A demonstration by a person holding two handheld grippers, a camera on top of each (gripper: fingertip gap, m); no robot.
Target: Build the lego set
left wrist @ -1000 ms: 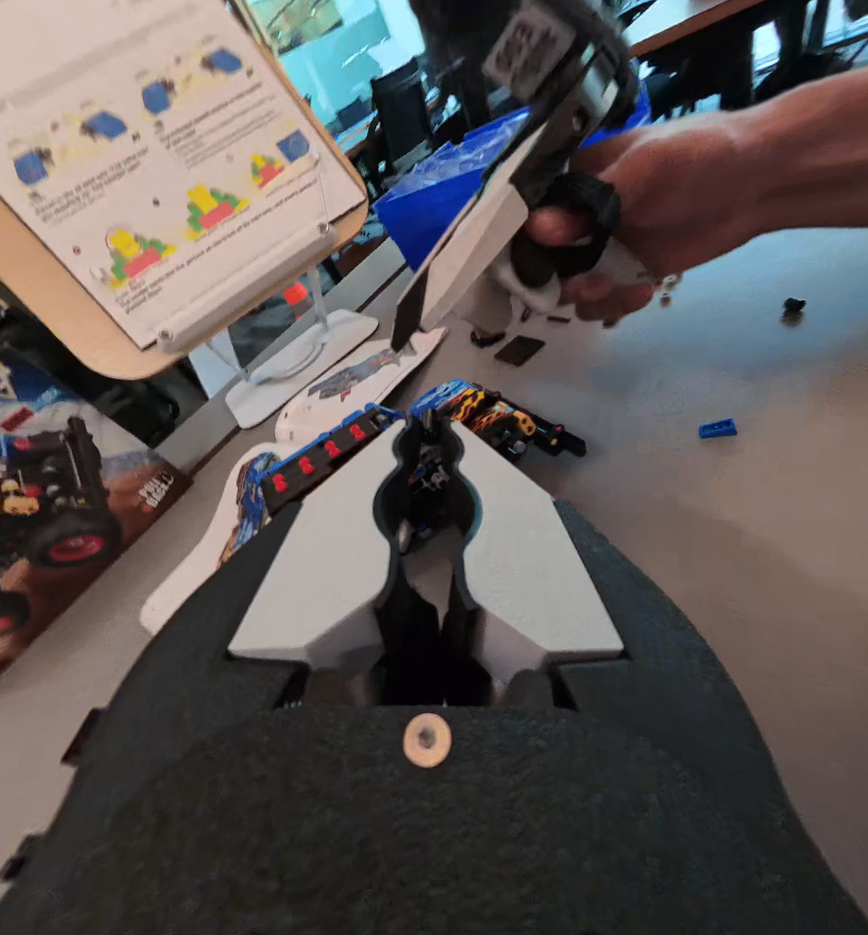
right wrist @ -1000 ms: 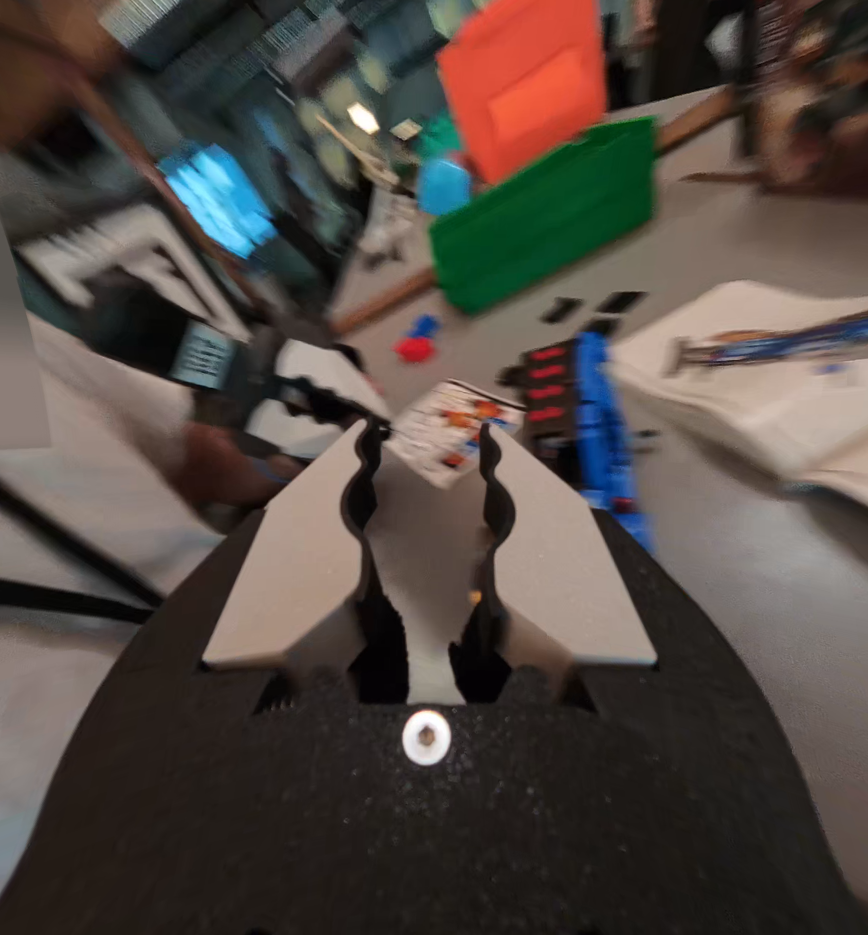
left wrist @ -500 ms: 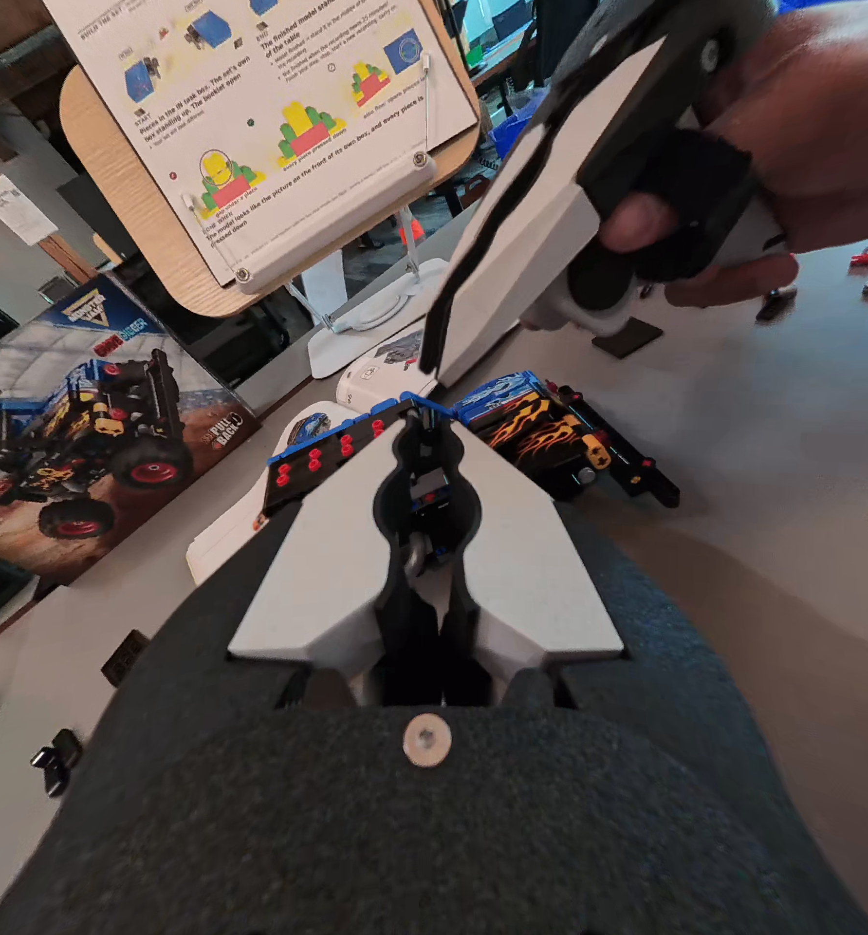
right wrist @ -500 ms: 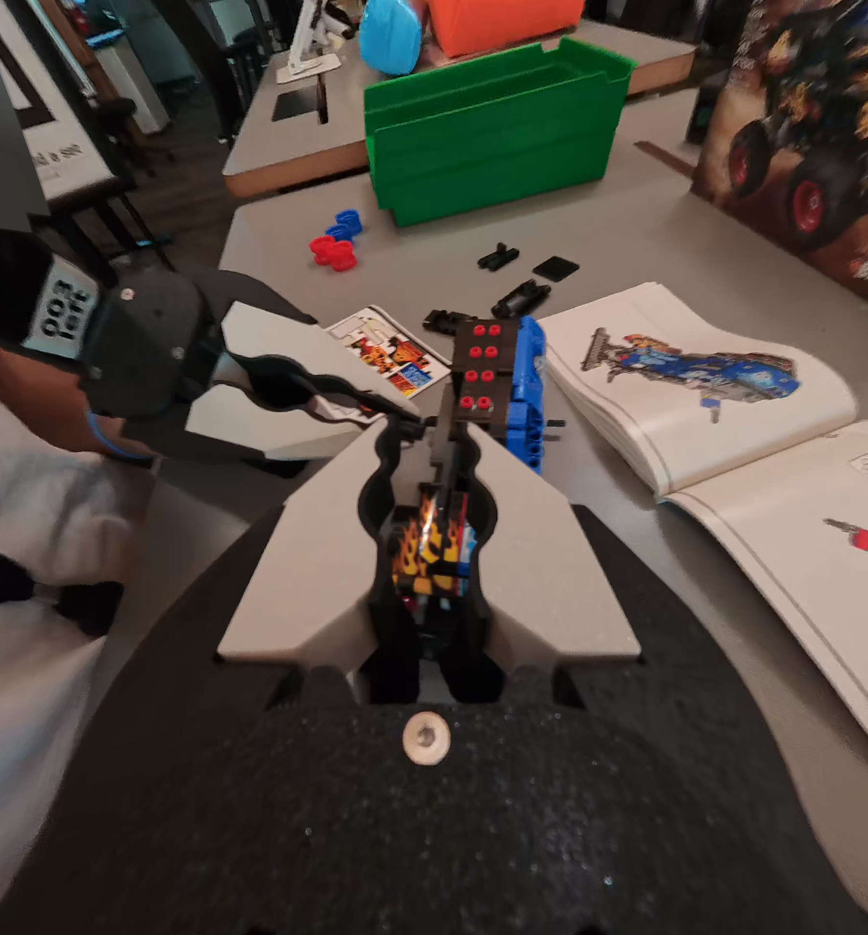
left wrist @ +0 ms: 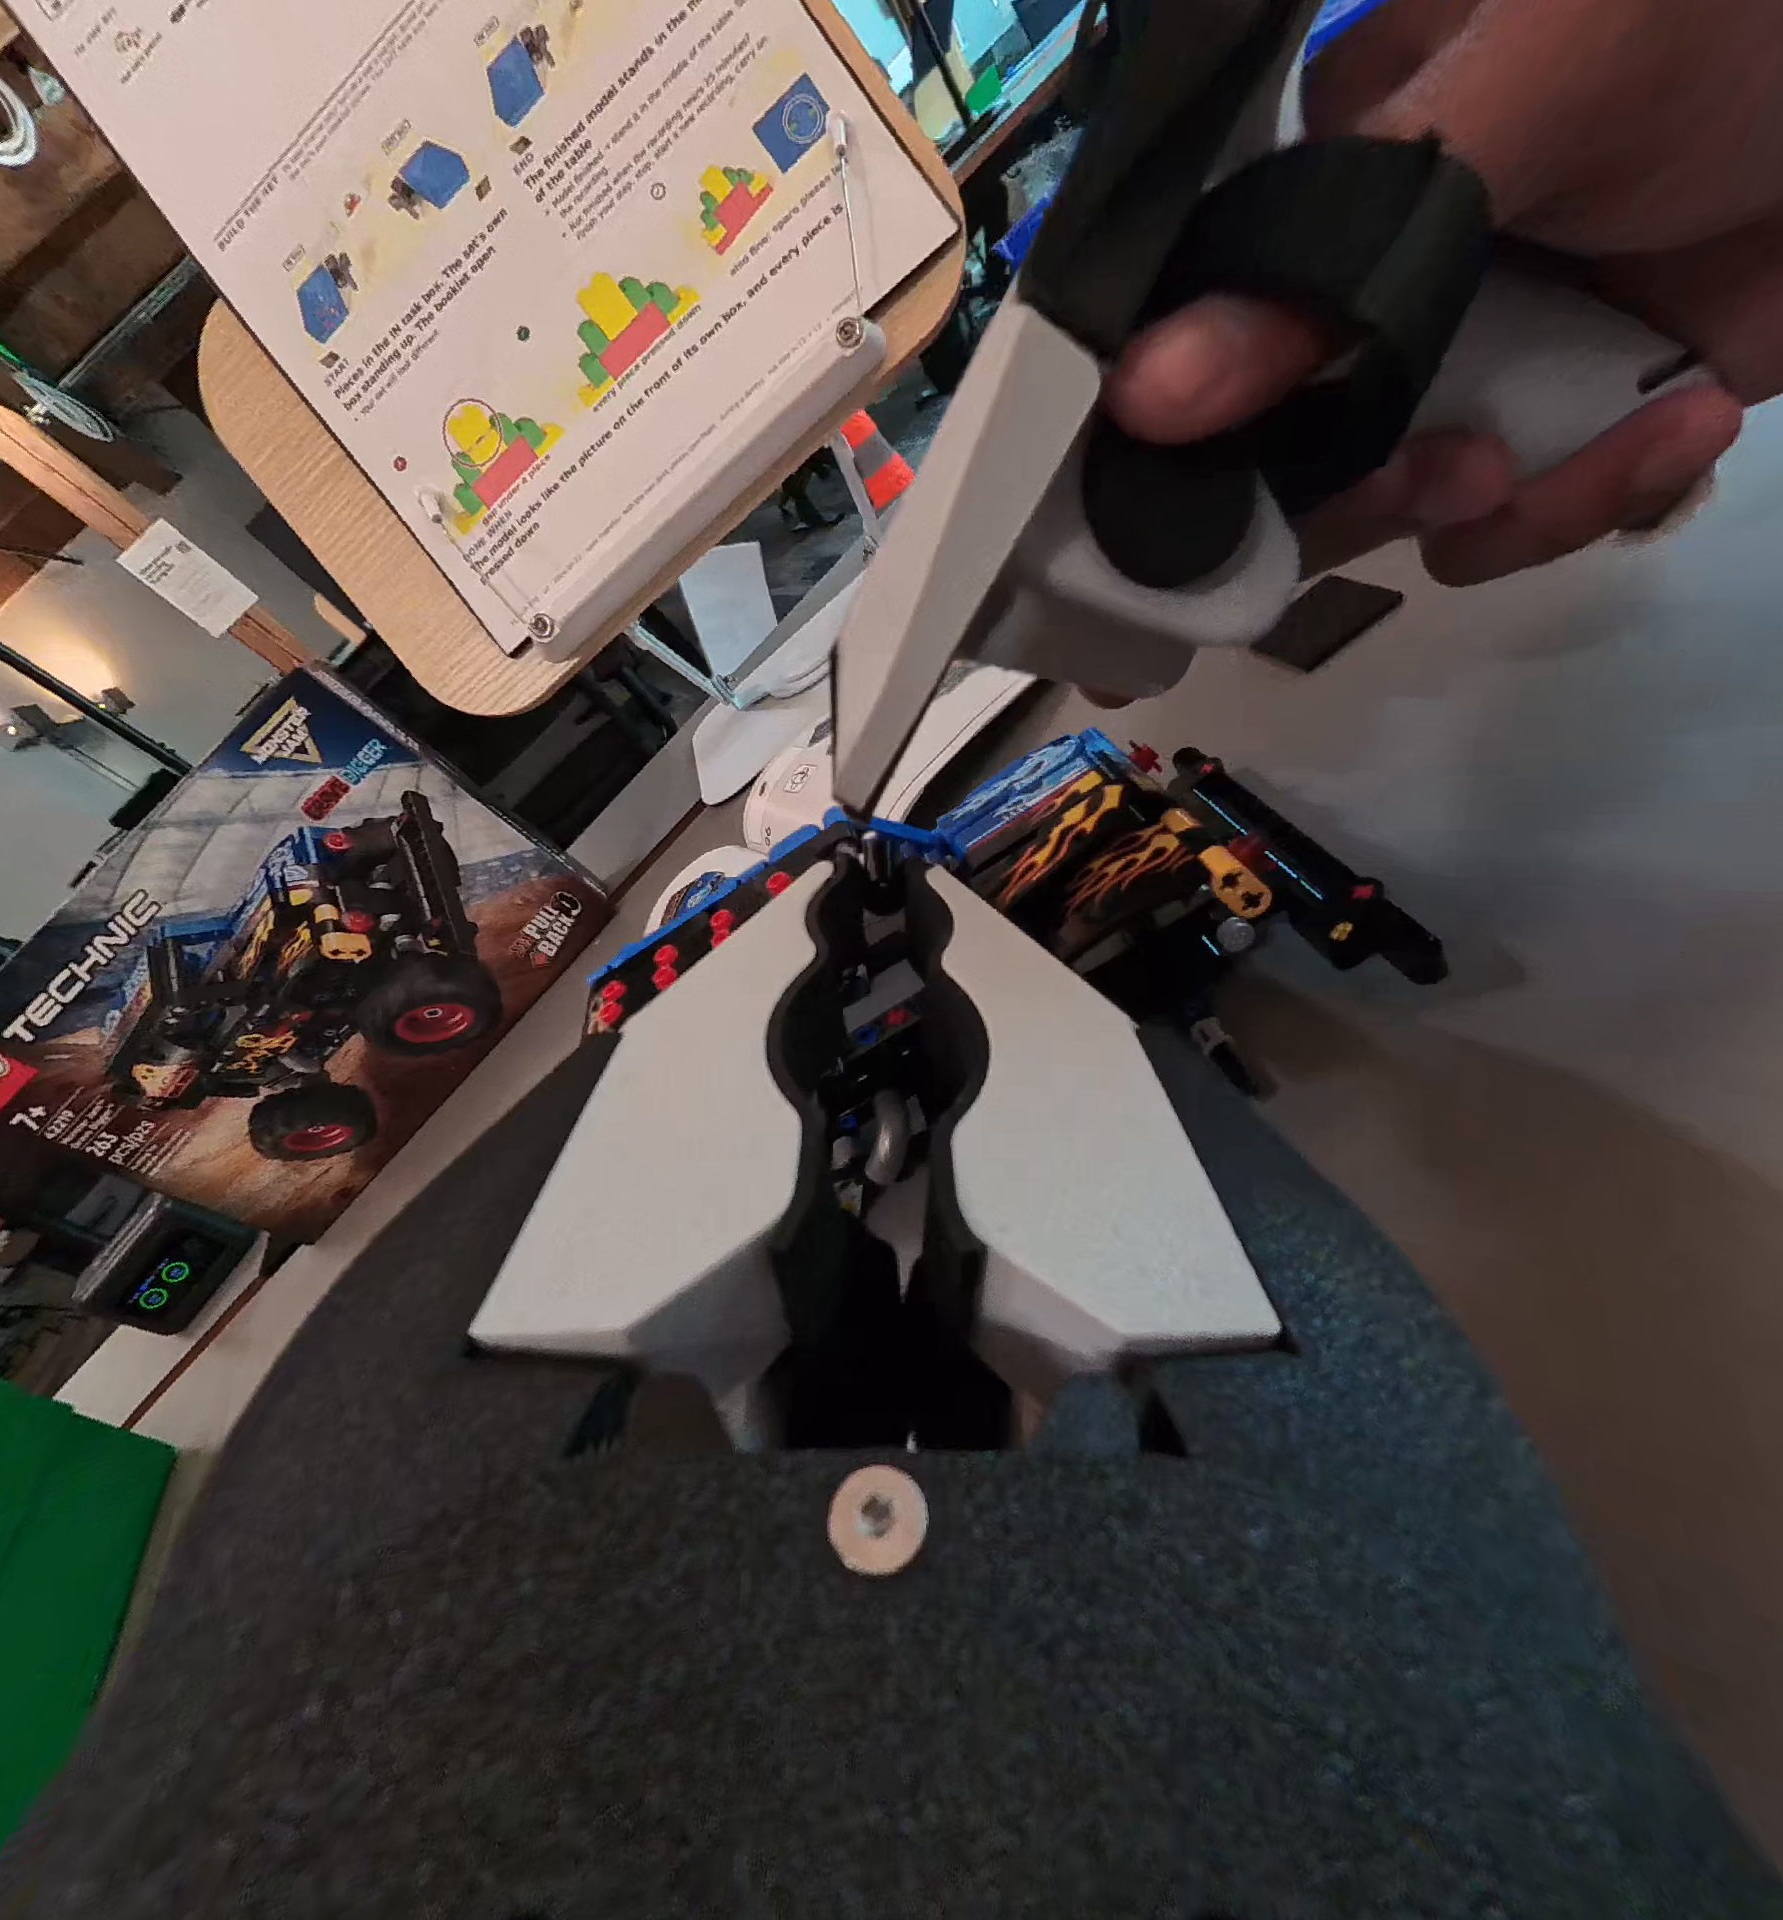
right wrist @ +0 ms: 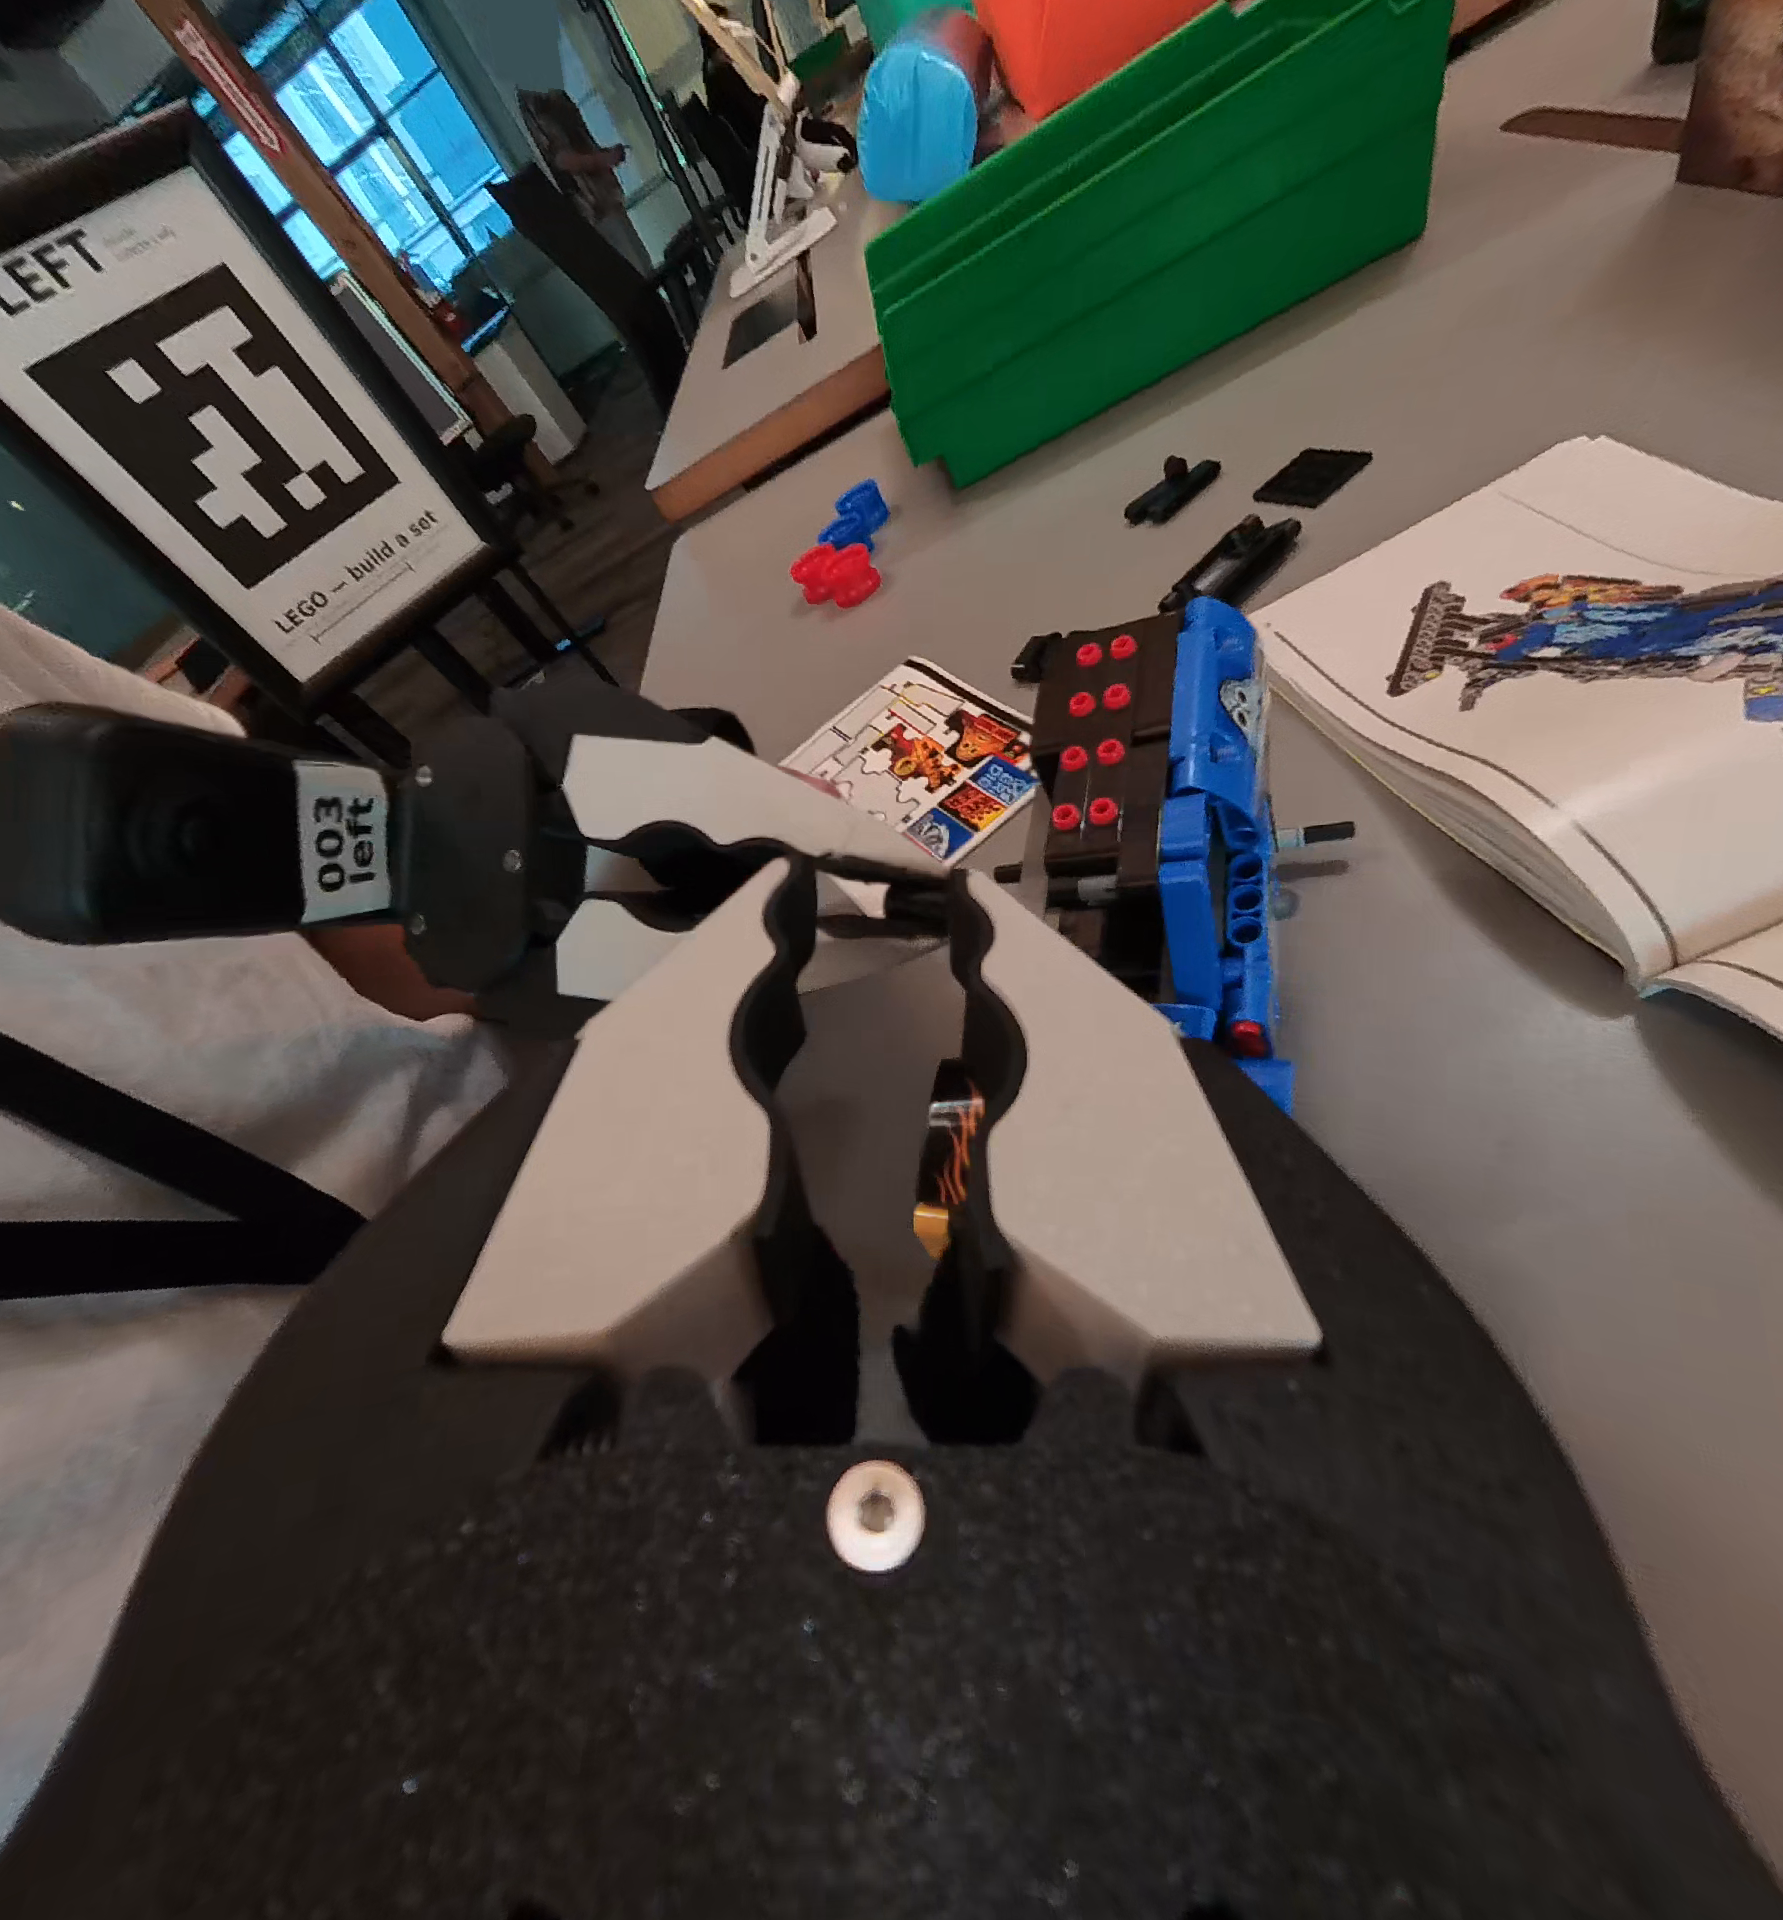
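Observation:
The partly built lego truck point(left wrist: 1105, 862) lies on the grey table, blue and black with flame stickers and a black panel with red pins point(left wrist: 679, 956). My left gripper point(left wrist: 879, 868) is shut on black and grey parts at the model's near end. My right gripper point(left wrist: 856, 790) comes down from the upper right, its tip touching the blue edge just beyond my left fingertips. In the right wrist view my right gripper point(right wrist: 876, 878) has a gap between its fingers, with table and a flame-stickered part point(right wrist: 954, 1153) showing through. My left gripper point(right wrist: 835, 857) meets it from the left, beside the model point(right wrist: 1209, 810).
An open instruction booklet point(right wrist: 1593, 748) lies right of the model and a sticker sheet point(right wrist: 928, 758) behind it. Red point(right wrist: 835, 571), blue point(right wrist: 861, 509) and black point(right wrist: 1173, 488) loose pieces lie before a green bin point(right wrist: 1126, 239). The set's box point(left wrist: 243, 966) and an instruction board point(left wrist: 554, 260) stand at the left.
My right gripper swung in and came down onto the model, then shifted left, off the flame body, to the end by my left fingertips. My left gripper kept its hold.

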